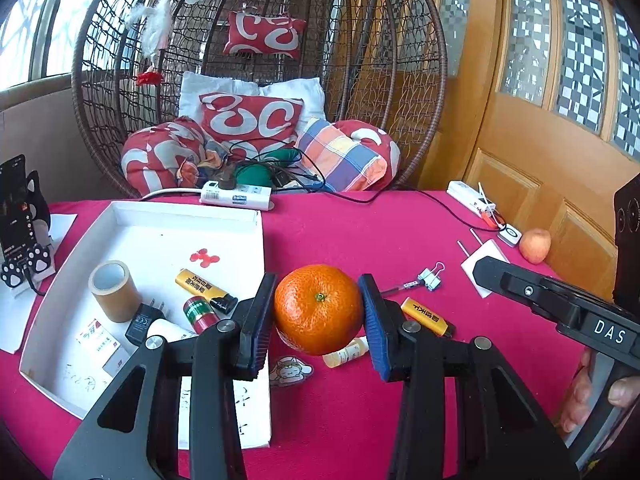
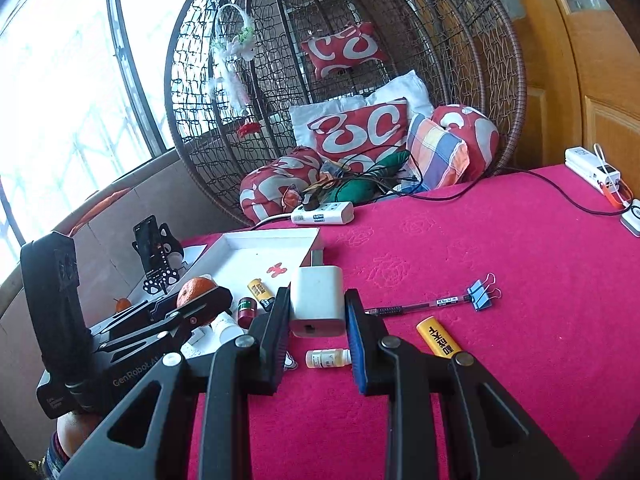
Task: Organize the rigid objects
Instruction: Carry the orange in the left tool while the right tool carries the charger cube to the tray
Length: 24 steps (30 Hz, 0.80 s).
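The left gripper clamps a round, dimpled orange between its ribbed pads, held above the red cloth just right of the shallow white tray. The right gripper pinches a smooth, boxy white charger, prongs up. A glossy yellow lighter and small dropper bottle lie on the cloth.
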Available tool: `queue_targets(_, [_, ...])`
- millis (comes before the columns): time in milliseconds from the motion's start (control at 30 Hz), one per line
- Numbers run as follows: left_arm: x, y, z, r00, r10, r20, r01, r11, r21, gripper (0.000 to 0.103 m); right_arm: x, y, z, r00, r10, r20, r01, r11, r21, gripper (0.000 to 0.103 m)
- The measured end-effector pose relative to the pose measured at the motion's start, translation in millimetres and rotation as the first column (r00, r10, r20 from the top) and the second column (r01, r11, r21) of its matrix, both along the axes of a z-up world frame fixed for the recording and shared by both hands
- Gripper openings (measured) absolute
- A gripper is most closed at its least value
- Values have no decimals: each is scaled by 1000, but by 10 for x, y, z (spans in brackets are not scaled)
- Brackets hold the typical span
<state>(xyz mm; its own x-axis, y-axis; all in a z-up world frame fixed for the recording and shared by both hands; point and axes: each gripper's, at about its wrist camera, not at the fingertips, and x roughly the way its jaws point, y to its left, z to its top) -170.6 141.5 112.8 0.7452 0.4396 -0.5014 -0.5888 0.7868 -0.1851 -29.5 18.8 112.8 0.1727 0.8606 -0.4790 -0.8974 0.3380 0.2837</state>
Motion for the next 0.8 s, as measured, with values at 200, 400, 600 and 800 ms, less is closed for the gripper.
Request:
queue_targets(200, [-106, 65, -6, 1000, 24, 9, -24, 1000, -5, 40, -65, 49, -15, 1000, 11, 2, -11, 1000, -11, 26])
queue_targets(400, [-223, 152, -26, 999, 52, 19, -51, 998, -20, 40, -134, 124, -42, 1000, 29, 4, -29, 999, -27, 26])
queue_targets(600, [-367, 276, -58, 996, 88, 28, -87, 996, -37, 40, -194, 213, -61, 999, 48, 11, -47, 998, -44, 26])
queue_targets(800, [-529, 419, -100, 991, 133, 32, -131, 990, -52, 40, -238, 351, -59, 997, 69, 23, -68, 996, -58, 26])
